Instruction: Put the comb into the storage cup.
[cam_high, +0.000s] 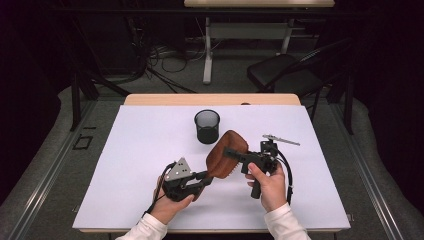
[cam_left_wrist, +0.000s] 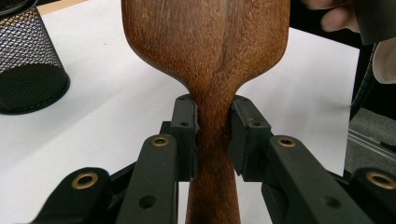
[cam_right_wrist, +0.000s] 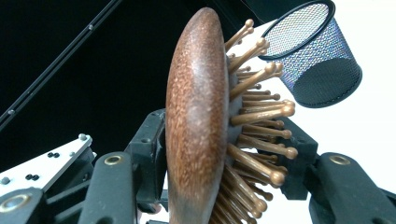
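Observation:
A brown wooden hairbrush (cam_high: 227, 150) is held above the white table between both grippers. My left gripper (cam_high: 206, 176) is shut on the narrow neck of its handle (cam_left_wrist: 212, 126), and the broad wooden back (cam_left_wrist: 205, 46) rises in front of the jaws. My right gripper (cam_high: 231, 151) comes in from the right and is closed across the brush head (cam_right_wrist: 196, 116). One of its jaws lies against the wooden back and the other against the bristle tips (cam_right_wrist: 261, 116). A hand holds each gripper.
A black mesh cup (cam_high: 207, 126) stands upright on the white table cover (cam_high: 140, 145), just behind the brush; it also shows in the gripper views (cam_left_wrist: 28, 65) (cam_right_wrist: 313, 60). A dark chair (cam_high: 285, 75) and cables lie beyond the table's far edge.

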